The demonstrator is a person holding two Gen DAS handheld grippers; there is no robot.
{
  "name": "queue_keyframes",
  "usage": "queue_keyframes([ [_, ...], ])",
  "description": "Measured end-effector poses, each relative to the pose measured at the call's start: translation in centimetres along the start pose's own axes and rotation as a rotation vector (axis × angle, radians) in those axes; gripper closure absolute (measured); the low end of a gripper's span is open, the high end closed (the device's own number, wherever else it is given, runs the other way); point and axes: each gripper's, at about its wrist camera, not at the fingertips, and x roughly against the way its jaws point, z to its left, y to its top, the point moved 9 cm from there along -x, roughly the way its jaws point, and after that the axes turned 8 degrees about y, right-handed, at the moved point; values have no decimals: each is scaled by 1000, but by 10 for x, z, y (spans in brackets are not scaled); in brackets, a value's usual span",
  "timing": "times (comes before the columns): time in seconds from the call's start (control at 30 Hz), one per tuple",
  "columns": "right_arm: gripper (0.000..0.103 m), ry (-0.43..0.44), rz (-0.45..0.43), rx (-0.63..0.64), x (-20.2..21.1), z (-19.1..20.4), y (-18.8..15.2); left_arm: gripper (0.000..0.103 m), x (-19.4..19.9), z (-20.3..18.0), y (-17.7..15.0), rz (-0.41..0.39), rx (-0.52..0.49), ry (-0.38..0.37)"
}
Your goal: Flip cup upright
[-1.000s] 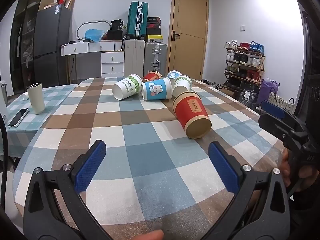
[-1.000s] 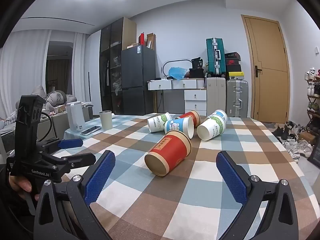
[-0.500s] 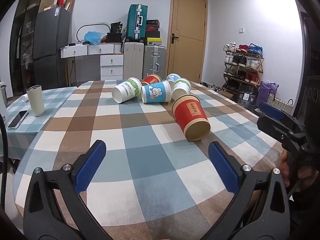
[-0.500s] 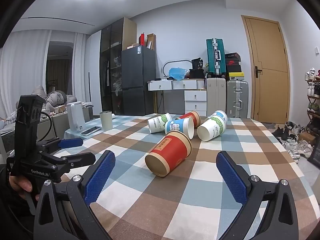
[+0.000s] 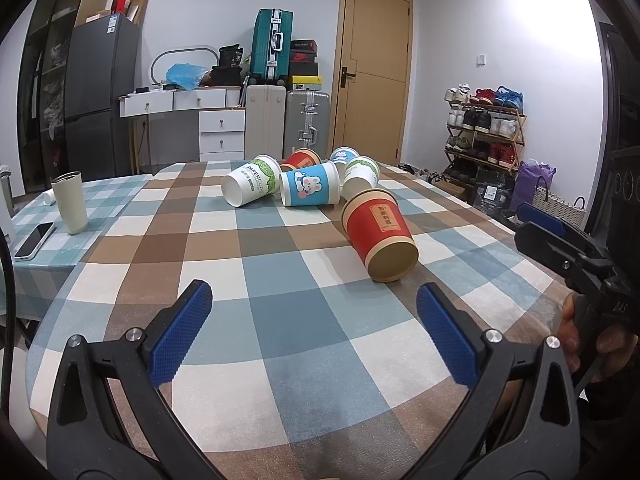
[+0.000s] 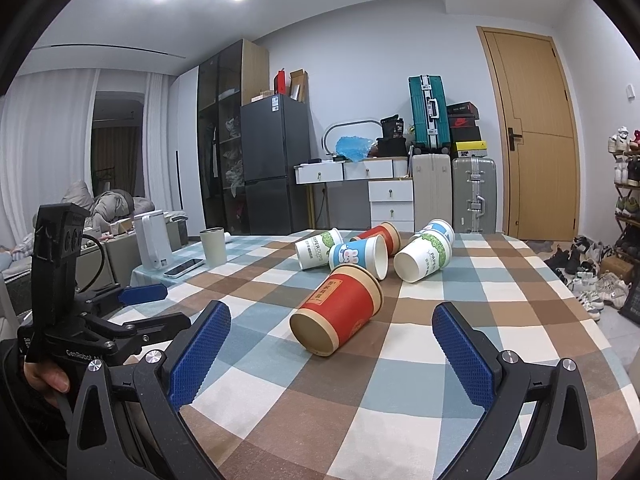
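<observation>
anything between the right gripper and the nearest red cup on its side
Nothing. In the right wrist view only bare checked tablecloth lies between the open right gripper and the red cup; the other cups lie beyond it.

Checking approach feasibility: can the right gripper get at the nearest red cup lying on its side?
Probably yes: the right gripper is open, the red cup lies straight ahead, nothing between them.
</observation>
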Motion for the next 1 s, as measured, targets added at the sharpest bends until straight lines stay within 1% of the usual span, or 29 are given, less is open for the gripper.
queue_keyframes([
  [1.0, 0, -2, 3, 11, 0, -1, -1, 1, 0, 0, 0, -2, 0, -1],
])
